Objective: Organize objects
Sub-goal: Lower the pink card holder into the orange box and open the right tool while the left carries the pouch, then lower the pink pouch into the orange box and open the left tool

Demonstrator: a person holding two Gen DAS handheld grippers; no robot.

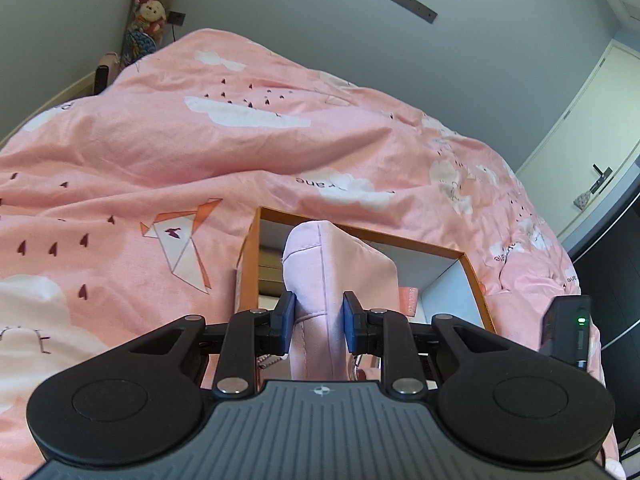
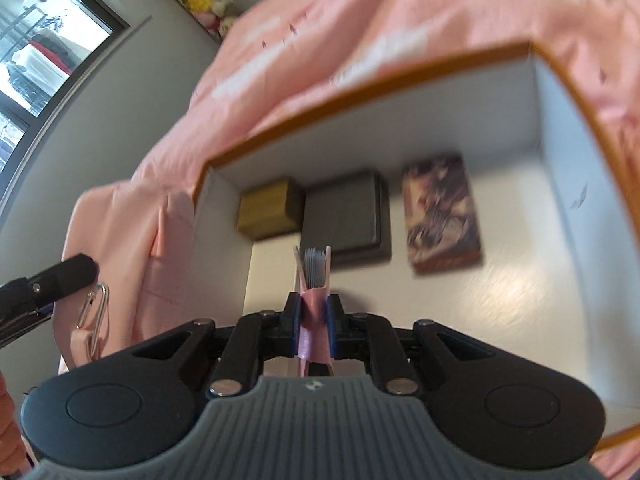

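Note:
My left gripper (image 1: 319, 304) is shut on a soft pink fabric bag (image 1: 332, 256) and holds it upright at the near left corner of an open orange-rimmed box (image 1: 360, 232) on the bed. My right gripper (image 2: 315, 304) is shut on a small pink-covered booklet (image 2: 315, 270), grey page edges pointing forward, above the white inside of the box (image 2: 360, 96). In the right wrist view the pink bag (image 2: 120, 240) hangs just outside the box's left wall, with a metal clasp (image 2: 96, 316) on its strap.
On the box floor lie a gold carton (image 2: 268, 208), a flat grey case (image 2: 344, 216) and a patterned purple-pink pack (image 2: 440, 212). A rumpled pink duvet (image 1: 200, 140) surrounds the box. Plush toys (image 1: 154, 8) line the wall, and a door (image 1: 592, 128) stands at the right.

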